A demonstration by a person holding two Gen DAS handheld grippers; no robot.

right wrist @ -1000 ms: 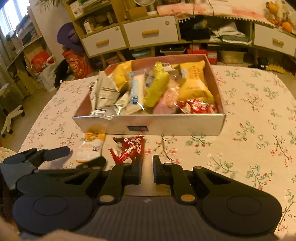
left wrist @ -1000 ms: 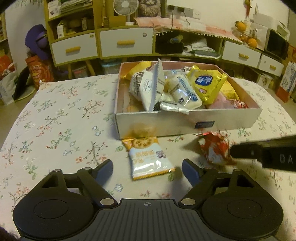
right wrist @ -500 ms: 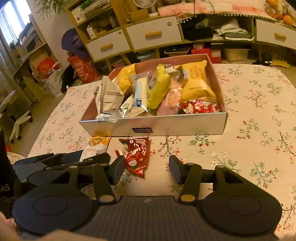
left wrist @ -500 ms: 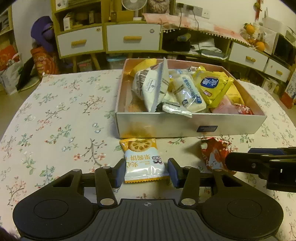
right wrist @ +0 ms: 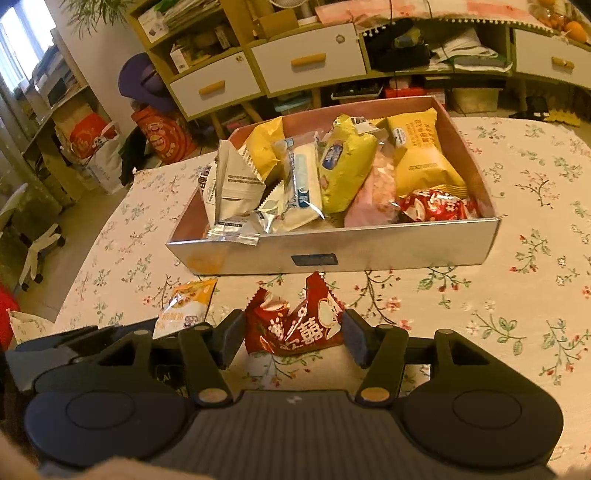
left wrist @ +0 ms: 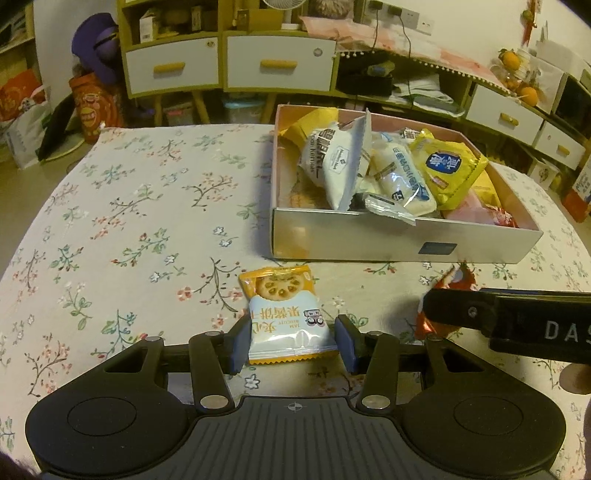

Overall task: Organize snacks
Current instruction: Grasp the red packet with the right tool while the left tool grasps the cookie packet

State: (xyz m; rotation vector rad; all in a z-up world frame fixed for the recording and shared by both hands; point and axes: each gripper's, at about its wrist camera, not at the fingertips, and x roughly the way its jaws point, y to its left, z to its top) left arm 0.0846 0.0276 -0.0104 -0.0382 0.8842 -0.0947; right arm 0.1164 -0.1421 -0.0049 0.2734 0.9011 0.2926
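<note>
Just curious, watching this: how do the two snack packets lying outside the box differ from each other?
The biscuit packet is orange and pale blue with a round biscuit pictured; the red packet is red with white print. The biscuit packet lies flat and smooth; the red packet looks crumpled and tilted up. The biscuit packet sits between the left gripper fingers, the red one inside the right gripper. Both lie on the floral tablecloth before the box.

This is a lived-in room of a home. A table with a floral cotton tablecloth [left wrist: 129,206] stands before yellow wooden shelves with white drawers [left wrist: 229,62], cluttered with papers, a white fan [left wrist: 284,5] and oranges [left wrist: 517,74].
</note>
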